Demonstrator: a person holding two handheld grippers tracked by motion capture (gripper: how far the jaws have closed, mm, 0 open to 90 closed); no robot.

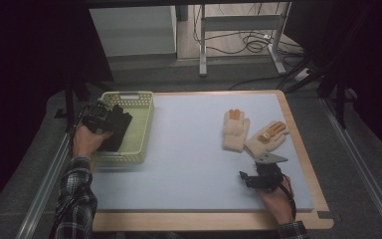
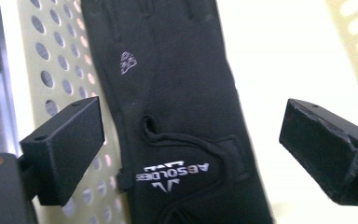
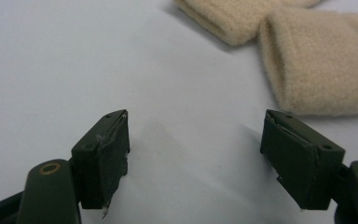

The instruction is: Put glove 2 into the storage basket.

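A black glove (image 1: 118, 130) lies in the pale green basket (image 1: 144, 122) at the table's left. My left gripper (image 1: 101, 117) hovers over it, and in the left gripper view its jaws stand wide apart above the black glove (image 2: 177, 121), which carries white lettering and lies loose against the perforated basket wall (image 2: 60, 65). My left gripper (image 2: 191, 154) holds nothing. Two cream gloves with orange fingertips (image 1: 235, 129) (image 1: 267, 138) lie at the table's right. My right gripper (image 1: 251, 175) rests just in front of them, open over the bare mat; the cream cuffs (image 3: 317, 70) lie beyond its jaws.
A light blue mat (image 1: 194, 149) covers the wooden table (image 1: 303, 149). A metal frame and cables (image 1: 243, 40) stand on the floor behind. The person's plaid sleeve (image 1: 74, 199) comes in at the lower left.
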